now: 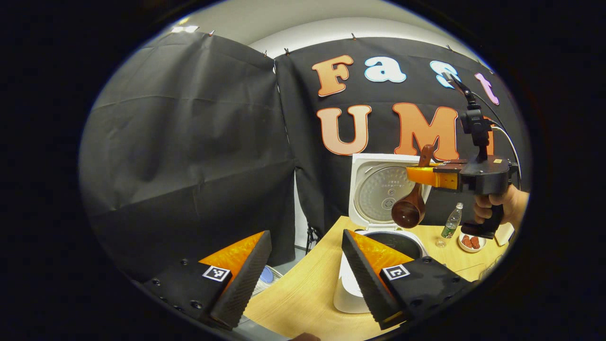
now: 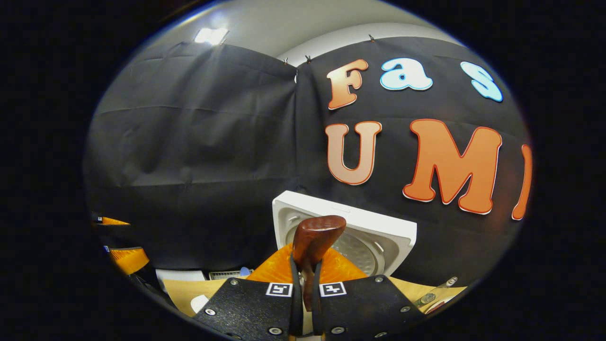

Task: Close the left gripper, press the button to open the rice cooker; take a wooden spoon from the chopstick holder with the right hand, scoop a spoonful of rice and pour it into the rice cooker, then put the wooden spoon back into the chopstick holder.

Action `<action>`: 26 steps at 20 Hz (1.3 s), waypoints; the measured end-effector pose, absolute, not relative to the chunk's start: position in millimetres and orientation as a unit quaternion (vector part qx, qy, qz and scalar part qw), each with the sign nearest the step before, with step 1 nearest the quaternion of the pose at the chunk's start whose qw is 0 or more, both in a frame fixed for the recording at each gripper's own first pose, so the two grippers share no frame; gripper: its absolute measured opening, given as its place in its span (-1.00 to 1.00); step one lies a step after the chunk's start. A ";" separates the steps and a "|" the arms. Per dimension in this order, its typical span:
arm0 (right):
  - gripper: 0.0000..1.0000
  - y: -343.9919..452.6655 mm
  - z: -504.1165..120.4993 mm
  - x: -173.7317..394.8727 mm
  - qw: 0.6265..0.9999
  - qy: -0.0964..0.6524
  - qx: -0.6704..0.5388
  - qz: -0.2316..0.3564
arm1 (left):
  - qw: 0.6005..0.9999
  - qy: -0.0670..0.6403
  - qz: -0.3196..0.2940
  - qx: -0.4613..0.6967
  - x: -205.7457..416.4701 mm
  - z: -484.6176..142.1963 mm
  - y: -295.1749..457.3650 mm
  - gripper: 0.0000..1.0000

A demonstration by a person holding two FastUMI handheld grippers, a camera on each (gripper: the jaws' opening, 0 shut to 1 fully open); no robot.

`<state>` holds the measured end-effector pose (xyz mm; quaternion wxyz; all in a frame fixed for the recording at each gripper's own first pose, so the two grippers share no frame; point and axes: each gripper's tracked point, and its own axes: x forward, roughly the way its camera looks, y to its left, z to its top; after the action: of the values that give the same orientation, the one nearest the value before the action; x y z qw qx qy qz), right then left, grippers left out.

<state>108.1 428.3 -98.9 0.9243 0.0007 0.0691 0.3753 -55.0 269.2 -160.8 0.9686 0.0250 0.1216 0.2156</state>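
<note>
Colours around my tongs

White rice cooker (image 1: 374, 189) with grey ribbed inner lid, dark reddish-brown wooden spoon (image 1: 411, 208), pale wood-grain worktop (image 1: 303, 293), green-labelled clear bottle (image 1: 452, 221).

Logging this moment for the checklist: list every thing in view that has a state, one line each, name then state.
rice cooker: open, lid upright.
wooden spoon: held by its handle, bowl hanging down over the open cooker.
right gripper: shut on the wooden spoon, held in a hand.
left gripper: open, holding nothing.
bottle: upright on the table, capped.
</note>
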 end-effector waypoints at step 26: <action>-0.87 19.8 -156.4 60.0 0.947 0.180 0.234 0.124 | 0.982 0.126 0.134 0.037 -25.5 -138.9 115.0 0.93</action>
<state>60.0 19.8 -156.4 0.9472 0.2341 0.1805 0.1244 -25.5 115.0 -138.9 0.9823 0.0368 0.1258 0.1339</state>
